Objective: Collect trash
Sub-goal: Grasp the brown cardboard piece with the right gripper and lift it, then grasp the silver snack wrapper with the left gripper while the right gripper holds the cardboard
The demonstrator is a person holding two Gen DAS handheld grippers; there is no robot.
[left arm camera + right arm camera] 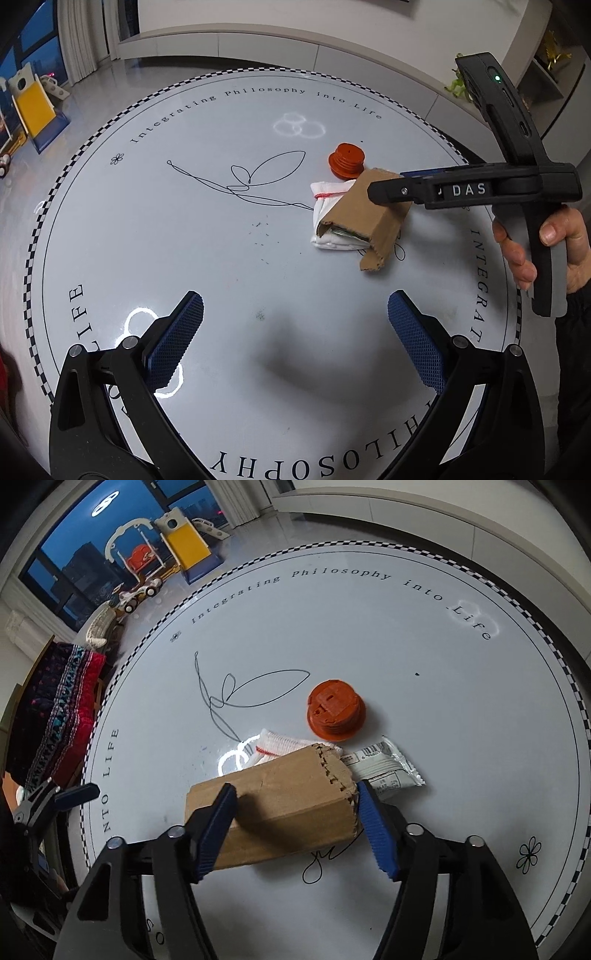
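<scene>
A brown cardboard box (369, 218) (280, 805) lies on the round white table (221, 258) (443, 701), on top of a white cloth with a red stripe (328, 192) (280, 744). Just behind them sits an orange ribbed cap (346, 158) (336, 710). A white snack wrapper (384, 768) pokes out beside the box's jagged end. My right gripper (294, 786) (388, 184) is open and straddles the box; one finger hangs over its top, the other stands by the jagged end. My left gripper (295, 321) is open over bare table, well short of the pile.
The table has a checkered rim (37, 280) and printed lettering. A hand (554, 247) holds the right gripper's handle at the right. Beyond the table edge are children's toys (184, 550) on the floor, a patterned red and dark fabric (59, 701) and a low white cabinet (258, 44).
</scene>
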